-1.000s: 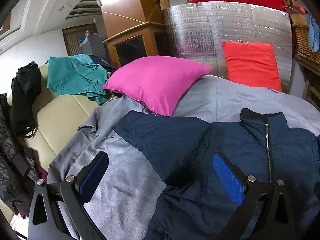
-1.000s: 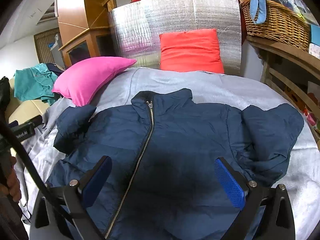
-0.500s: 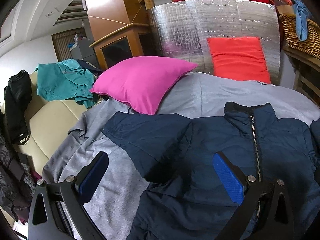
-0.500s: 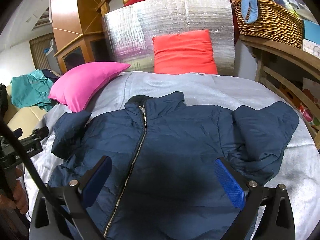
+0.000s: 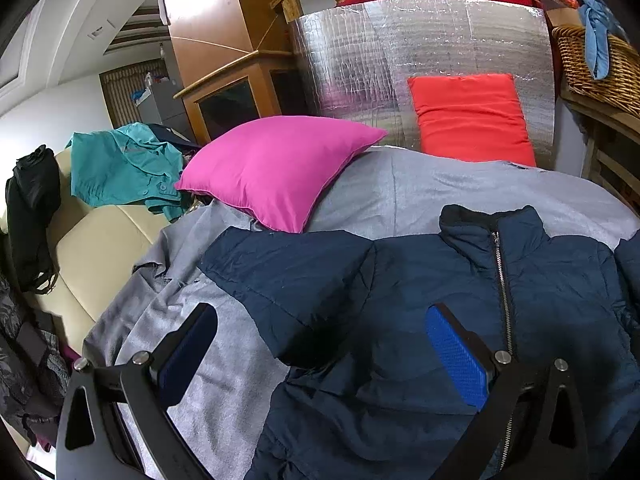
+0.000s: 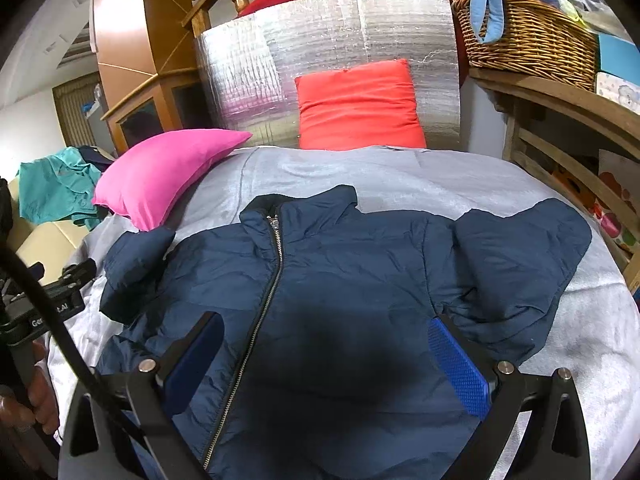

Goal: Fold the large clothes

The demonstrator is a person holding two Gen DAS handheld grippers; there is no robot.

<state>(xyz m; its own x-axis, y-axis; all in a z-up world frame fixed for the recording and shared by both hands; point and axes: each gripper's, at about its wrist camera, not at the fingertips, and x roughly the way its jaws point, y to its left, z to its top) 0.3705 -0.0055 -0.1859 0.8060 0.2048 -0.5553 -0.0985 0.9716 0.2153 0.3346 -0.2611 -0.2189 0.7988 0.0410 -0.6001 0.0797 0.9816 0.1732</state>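
A navy zip-up puffer jacket (image 6: 340, 280) lies flat, front side up, on a grey sheet (image 6: 400, 172), collar toward the far end and both sleeves spread out. In the left wrist view the jacket (image 5: 420, 300) fills the lower right, its left sleeve (image 5: 288, 268) stretching out over the sheet. My left gripper (image 5: 320, 352) hovers open over that sleeve and armpit, nothing between its blue pads. My right gripper (image 6: 328, 364) is open above the jacket's body, right of the zipper (image 6: 272, 276). The other gripper's body and a hand show at the left edge of the right wrist view.
A pink pillow (image 5: 276, 168) sits by the left sleeve and an orange pillow (image 6: 356, 108) leans on a silver foil panel (image 6: 320, 52). A teal garment (image 5: 124, 164) lies on a cream seat (image 5: 92, 240) at left. A wicker basket (image 6: 528, 40) tops wooden shelves at right.
Both views have shifted: the jacket now sits further left in the right wrist view, and more of its collar and zipper shows in the left. Both grippers stayed open.
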